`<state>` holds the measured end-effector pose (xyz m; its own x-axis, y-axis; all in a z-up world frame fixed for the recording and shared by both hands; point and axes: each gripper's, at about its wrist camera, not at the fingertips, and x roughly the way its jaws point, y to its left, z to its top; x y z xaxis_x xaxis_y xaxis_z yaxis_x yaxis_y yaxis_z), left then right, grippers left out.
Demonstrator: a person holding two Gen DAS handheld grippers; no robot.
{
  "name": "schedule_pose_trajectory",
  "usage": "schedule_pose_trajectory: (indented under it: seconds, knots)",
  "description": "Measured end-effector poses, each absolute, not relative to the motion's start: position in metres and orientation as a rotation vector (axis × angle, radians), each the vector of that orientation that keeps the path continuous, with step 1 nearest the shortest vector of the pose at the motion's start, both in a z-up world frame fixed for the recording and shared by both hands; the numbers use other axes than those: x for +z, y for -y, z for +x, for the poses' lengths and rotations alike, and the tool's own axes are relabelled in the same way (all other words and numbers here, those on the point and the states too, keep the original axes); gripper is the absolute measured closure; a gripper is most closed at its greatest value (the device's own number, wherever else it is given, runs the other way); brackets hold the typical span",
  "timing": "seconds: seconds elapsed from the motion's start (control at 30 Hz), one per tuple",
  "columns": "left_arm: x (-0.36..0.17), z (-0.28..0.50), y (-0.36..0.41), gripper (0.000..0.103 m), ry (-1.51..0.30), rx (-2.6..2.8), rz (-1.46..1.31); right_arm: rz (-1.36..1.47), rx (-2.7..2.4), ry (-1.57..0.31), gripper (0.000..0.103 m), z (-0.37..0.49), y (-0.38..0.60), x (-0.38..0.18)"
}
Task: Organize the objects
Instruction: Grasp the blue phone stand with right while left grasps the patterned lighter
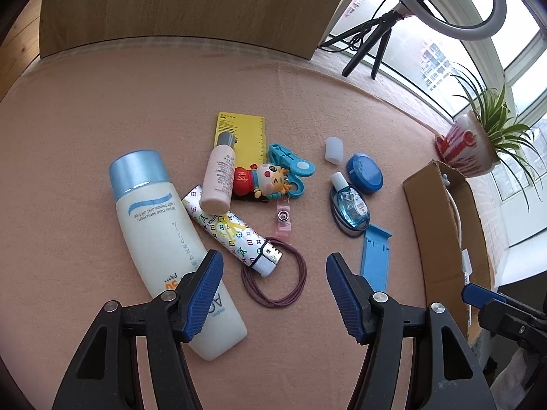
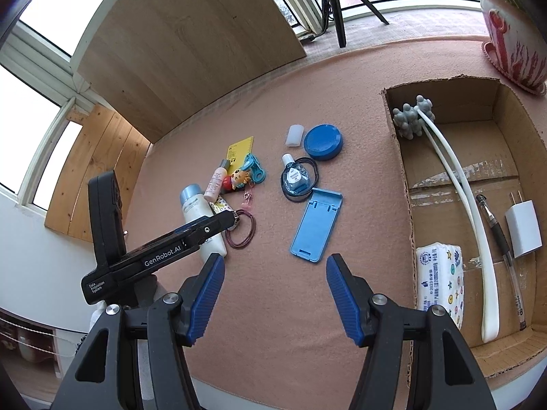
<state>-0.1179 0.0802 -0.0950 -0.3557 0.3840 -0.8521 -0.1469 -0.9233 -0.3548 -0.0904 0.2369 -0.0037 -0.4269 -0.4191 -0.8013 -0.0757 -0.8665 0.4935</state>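
Left wrist view: left gripper (image 1: 274, 287) fingers spread wide, holding nothing, above hair ties (image 1: 273, 273) on worktop (image 1: 85, 130). Right gripper (image 2: 275, 288) likewise, beside cardboard box (image 2: 403, 177).

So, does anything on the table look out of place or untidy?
Yes. The small pink bottle lies tipped across the patterned tube, beside the big sunscreen bottle, all in a loose heap. A translucent cap sits alone near the blue round lid. Nothing looks spilled.
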Motion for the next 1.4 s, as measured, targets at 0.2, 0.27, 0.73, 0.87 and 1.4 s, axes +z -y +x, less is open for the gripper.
schedule_pose_trajectory:
  seconds: [0.2,0.27,0.73,0.87,1.4]
  knots:
    - [-0.105,-0.125,-0.054,0.038,0.368,2.358,-1.600,1.585,-2.379,0.703,0.045,-0.103,-0.234,-0.016]
    - [-0.105,-0.128,-0.050,0.038,0.389,2.369,-1.600,1.606,-2.369,0.713,0.045,-0.108,-0.233,-0.024]
    - [-0.108,-0.156,-0.079,0.038,0.261,2.445,-1.623,1.762,-2.405,0.602,0.045,-0.145,-0.213,-0.063]
    - [-0.116,-0.159,-0.087,0.038,0.183,2.455,-1.638,1.807,-2.440,0.550,0.045,-0.154,-0.211,-0.072]
    - [-0.119,-0.150,-0.070,0.077,0.102,2.494,-1.585,1.847,-2.532,0.171,0.053,-0.171,-0.186,-0.085]
